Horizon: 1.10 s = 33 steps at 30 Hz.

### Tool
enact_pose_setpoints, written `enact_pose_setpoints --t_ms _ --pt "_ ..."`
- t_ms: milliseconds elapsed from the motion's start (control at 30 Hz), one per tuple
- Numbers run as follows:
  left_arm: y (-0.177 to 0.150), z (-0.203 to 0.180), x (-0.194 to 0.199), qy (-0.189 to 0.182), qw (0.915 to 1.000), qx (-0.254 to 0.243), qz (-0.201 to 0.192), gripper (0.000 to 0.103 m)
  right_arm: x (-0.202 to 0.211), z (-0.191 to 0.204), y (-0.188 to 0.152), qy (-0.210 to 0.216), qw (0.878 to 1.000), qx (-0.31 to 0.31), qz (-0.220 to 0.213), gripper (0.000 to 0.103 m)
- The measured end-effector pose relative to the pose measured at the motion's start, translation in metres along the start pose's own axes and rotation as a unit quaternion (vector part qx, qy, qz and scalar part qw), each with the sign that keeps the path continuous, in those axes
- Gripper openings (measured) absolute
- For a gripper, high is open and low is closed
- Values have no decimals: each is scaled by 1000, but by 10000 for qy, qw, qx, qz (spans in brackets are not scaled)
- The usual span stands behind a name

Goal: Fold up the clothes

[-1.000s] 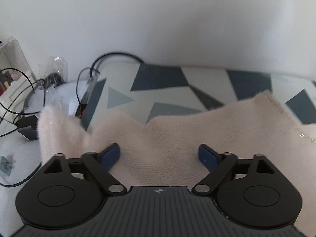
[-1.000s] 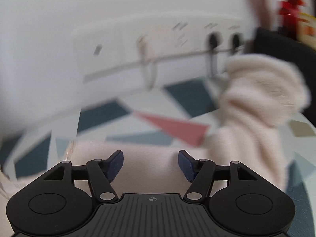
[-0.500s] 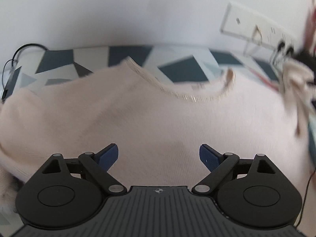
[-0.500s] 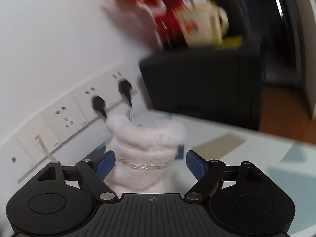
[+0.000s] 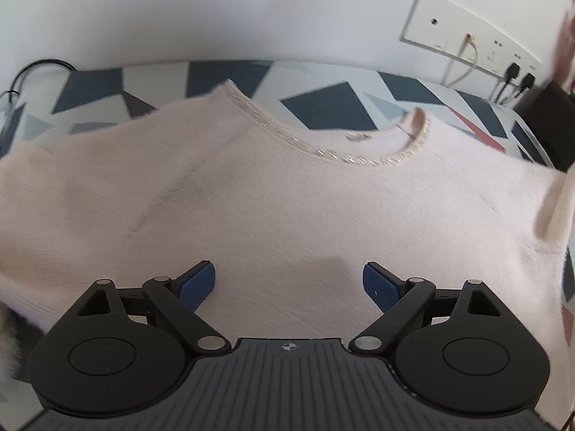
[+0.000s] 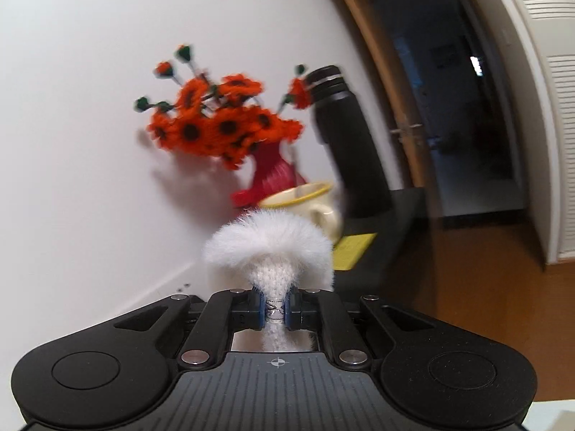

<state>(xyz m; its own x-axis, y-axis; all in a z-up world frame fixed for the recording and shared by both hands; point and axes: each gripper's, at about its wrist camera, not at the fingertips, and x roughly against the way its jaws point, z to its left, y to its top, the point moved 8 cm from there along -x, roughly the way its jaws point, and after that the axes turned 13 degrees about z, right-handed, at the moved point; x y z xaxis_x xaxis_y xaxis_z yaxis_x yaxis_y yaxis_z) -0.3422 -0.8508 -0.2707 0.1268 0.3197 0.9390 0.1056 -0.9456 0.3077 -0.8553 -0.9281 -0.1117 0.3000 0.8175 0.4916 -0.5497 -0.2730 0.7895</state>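
Observation:
A cream fuzzy sweater (image 5: 287, 197) lies spread flat on the patterned table, its beaded neckline (image 5: 323, 151) toward the wall. My left gripper (image 5: 289, 285) hovers open just above the sweater's chest, nothing between its blue pads. In the right wrist view my right gripper (image 6: 275, 314) is shut on the sweater's sleeve cuff (image 6: 267, 248), whose fluffy end flares out beyond the pads. That sleeve (image 5: 555, 204) appears lifted and blurred at the right edge of the left wrist view.
The table (image 5: 323, 104) carries blue, grey and red triangles. A socket strip (image 5: 467, 41) with plugged cables runs along the wall. Black cables (image 5: 32, 72) lie far left. A black box (image 6: 381, 237) holds red knitted flowers (image 6: 219, 122), a mug (image 6: 305, 201) and a black flask (image 6: 345, 143).
My right gripper closed on the sleeve cuff and lifted it, swinging toward the flowers. The left gripper swung from the sweater's left edge to its middle and stayed open.

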Motion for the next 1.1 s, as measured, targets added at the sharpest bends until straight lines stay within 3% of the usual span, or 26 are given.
enact_pose_setpoints --t_ms 100,267,367,467,533,567,700,767,800,833,867,967,1100 --pt "-1 1 6 -180 9998 40 -46 91 -12 -10 -17 -319 9976 105 608 8" --pt "0 6 23 -503 9984 159 -209 91 -6 5 -26 -224 9964 148 798 8" --pt "0 22 43 -606 9967 358 -410 91 12 44 -21 200 9961 418 748 8" --pt "-5 47 66 -664 9939 628 -609 91 44 111 -31 1064 9846 1077 877 8" --pt "-9 66 79 -653 9923 779 -714 91 73 161 -53 1890 9601 1752 1084 8" --pt "-11 76 85 -622 9916 842 -761 91 89 181 -69 2316 9418 2107 1221 8" --pt "-23 118 110 -441 9892 1019 -953 91 158 244 -139 3792 8444 3343 1776 8" --pt "-31 136 119 -366 9885 1061 -1017 91 177 252 -183 4015 8050 3782 2184 13" --pt "-36 143 123 -326 9885 1061 -1030 91 184 253 -206 4045 7874 3993 2386 21" --pt "-40 148 125 -288 9892 1024 -1011 91 189 253 -227 4025 7741 4177 2537 34" --pt "-45 152 127 -249 9901 963 -986 91 191 249 -243 3858 7769 4285 2530 39" --pt "-56 142 123 -216 9948 487 -868 91 193 234 -273 3490 7892 4233 2761 39" --pt "-67 114 116 -421 9964 -266 -688 91 176 200 -278 2857 8233 3846 3043 39"
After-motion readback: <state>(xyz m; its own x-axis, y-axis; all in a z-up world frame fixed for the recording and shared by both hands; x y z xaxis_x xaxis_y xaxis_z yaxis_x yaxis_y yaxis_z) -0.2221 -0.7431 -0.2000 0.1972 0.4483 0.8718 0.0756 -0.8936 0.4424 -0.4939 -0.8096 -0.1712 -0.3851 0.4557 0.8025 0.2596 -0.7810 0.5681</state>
